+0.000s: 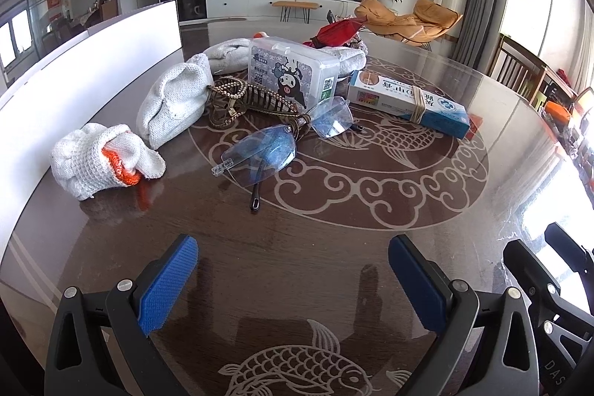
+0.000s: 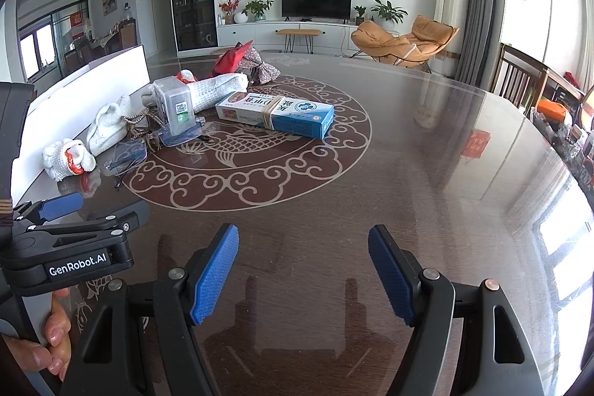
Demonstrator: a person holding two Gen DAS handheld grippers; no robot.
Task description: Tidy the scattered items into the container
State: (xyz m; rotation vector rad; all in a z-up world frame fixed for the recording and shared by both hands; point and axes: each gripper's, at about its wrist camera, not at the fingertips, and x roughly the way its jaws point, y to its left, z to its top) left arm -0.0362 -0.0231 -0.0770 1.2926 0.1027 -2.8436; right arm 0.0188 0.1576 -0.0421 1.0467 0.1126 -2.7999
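- 2 grippers hover above the dark patterned table [image 1: 427,247]: the left gripper [image 1: 293,281] and the right gripper [image 2: 302,275] both have their blue pads spread wide with nothing between them.
- The glasses [image 1: 282,139] serve as landmark, lying near the middle of the table's fish medallion.
- Just behind the glasses stands a clear plastic box [image 1: 293,71] with a cartoon label, and a beaded hair clip [image 1: 241,100] touches the glasses' bridge.
- Right of the glasses lies a long blue and white carton [image 1: 408,102] bound with a rubber band.
- Left of the glasses sit 2 white knit gloves: 1 with an orange cuff [image 1: 104,158], 1 plain [image 1: 174,99].
- Farther behind the glasses, a red pouch [image 1: 336,32] rests beyond another white glove [image 1: 230,56].
- The white container [image 1: 74,69] runs along the table edge, well left of the glasses.
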